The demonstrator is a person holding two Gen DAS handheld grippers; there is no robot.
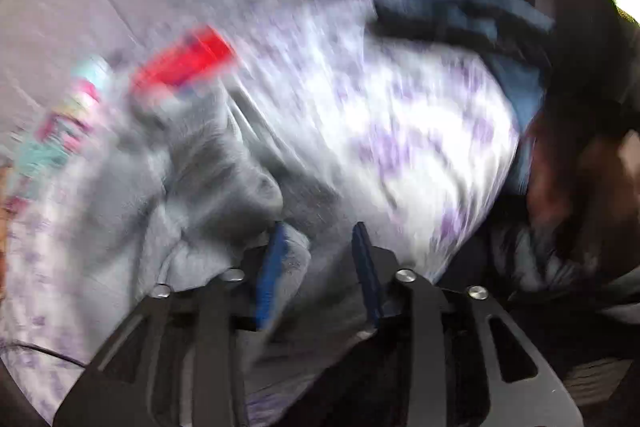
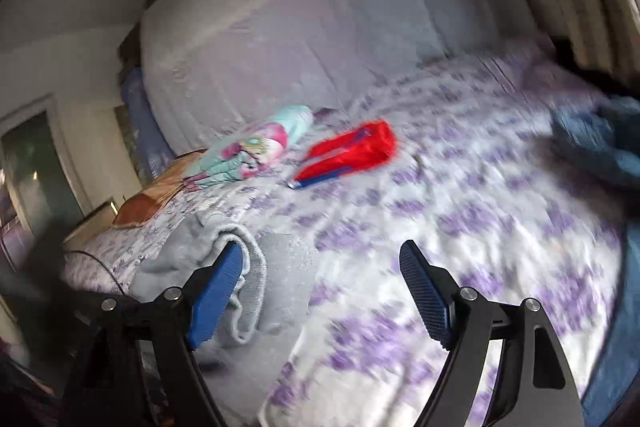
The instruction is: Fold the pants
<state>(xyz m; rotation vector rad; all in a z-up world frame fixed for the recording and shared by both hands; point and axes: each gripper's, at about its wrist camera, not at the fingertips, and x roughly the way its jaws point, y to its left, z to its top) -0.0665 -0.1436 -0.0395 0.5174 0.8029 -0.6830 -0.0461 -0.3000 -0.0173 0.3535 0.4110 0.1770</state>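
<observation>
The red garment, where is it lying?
In the right wrist view the red garment lies mid-bed on the floral bedspread, just right of the turquoise-pink folded bundle.

Grey pants [image 2: 276, 267], purple-flowered white bedspread [image 2: 460, 195]

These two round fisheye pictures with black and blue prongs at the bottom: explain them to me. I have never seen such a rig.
No robot here: a person holds a hand tool in each hand, each with two blue-padded fingers and a camera looking along them.

The blurred picture comes from the left gripper. Its fingers stand a little apart with grey pants bunched between them; whether they truly pinch the cloth I cannot tell.

The clearer picture comes from the right gripper. Its fingers are wide open and hold nothing.

Both look at a bed with a white and purple flowered cover. On it lie the grey pants at the near edge, a red garment, a folded turquoise and pink garment and blue clothing at the far right.
</observation>
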